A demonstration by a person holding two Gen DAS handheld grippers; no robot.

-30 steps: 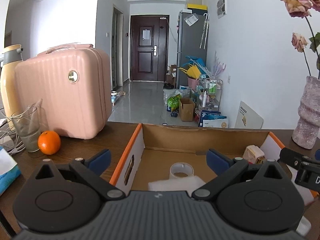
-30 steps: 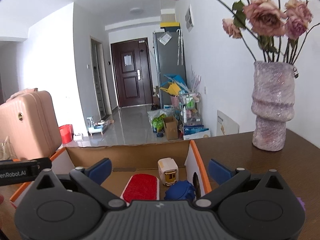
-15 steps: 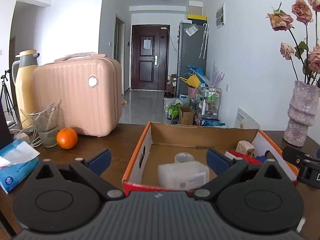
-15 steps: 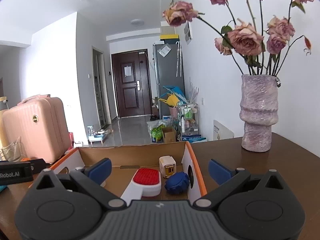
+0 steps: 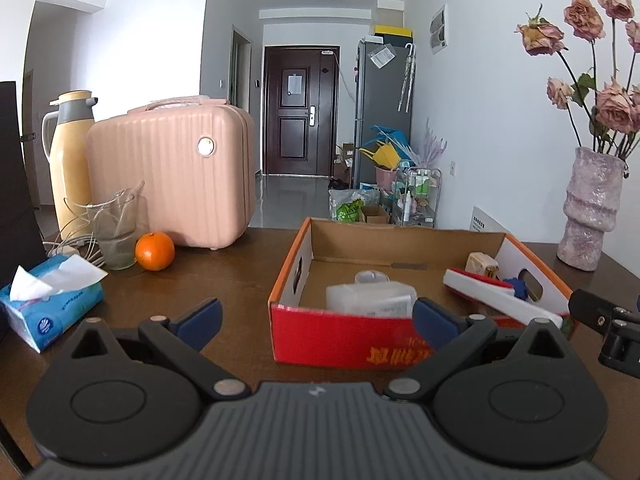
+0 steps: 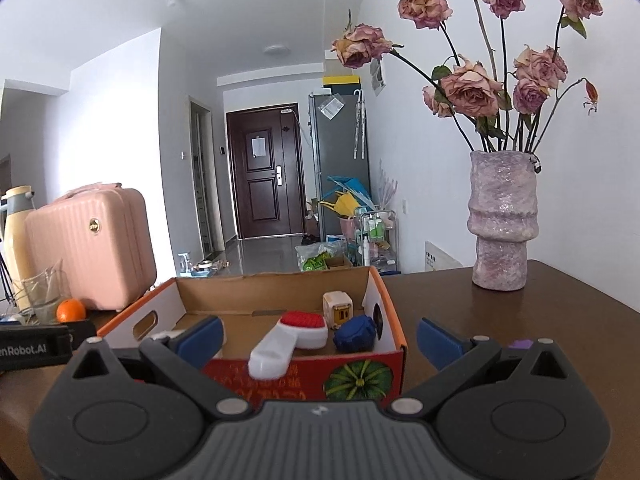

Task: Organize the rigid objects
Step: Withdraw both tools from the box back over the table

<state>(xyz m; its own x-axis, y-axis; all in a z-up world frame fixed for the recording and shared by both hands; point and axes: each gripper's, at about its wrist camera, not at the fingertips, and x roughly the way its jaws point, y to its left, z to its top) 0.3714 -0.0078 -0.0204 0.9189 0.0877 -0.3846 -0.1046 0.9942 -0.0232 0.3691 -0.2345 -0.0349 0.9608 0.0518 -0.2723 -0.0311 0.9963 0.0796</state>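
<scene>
A cardboard box with a red front and orange rim [image 5: 344, 344] [image 6: 368, 376] stands on the brown table. Inside lie a clear plastic case [image 5: 370, 300], a tape roll [image 5: 372, 277], a white-and-red brush [image 5: 492, 294] [image 6: 288, 340], a beige cube [image 5: 482, 264] [image 6: 338, 307] and a blue ball [image 6: 355, 333]. My left gripper [image 5: 316, 316] is open and empty, in front of the box's near wall. My right gripper [image 6: 320, 338] is open and empty, also before the near wall.
A pink case [image 5: 176, 172], a yellow thermos [image 5: 70, 160], a glass [image 5: 114, 232], an orange [image 5: 155, 251] and a tissue pack [image 5: 52, 300] stand to the left. A vase of dried roses [image 6: 502, 220] stands right of the box. A small purple thing [image 6: 520, 345] lies by my right finger.
Both grippers have pulled back and away from the box, from over its inside to in front of its near wall. Both stayed open and empty.
</scene>
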